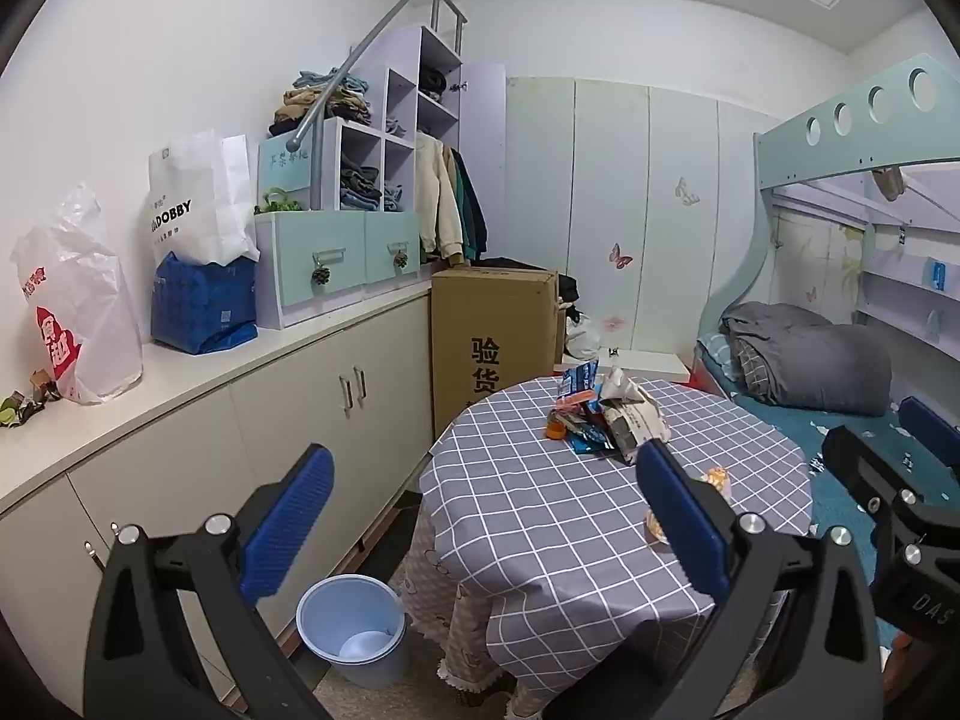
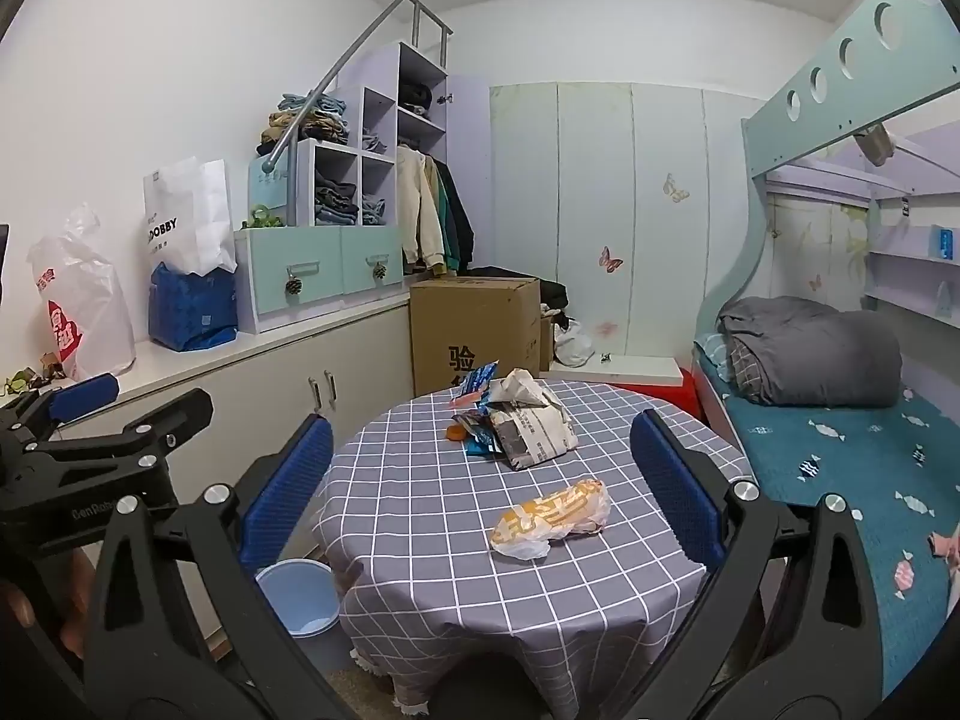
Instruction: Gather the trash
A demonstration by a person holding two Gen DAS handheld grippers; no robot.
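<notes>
Checked round table (image 2: 420,510) with wrappers (image 2: 510,426), both tools agape.

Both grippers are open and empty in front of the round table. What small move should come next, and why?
Probably ease the right gripper forward and down onto the orange-printed plastic wrapper. It lies alone on the checked tablecloth, nearer than the pile of crumpled paper and packets, and shows between the open jaws. The blue bin stands on the floor beside the table.
</notes>
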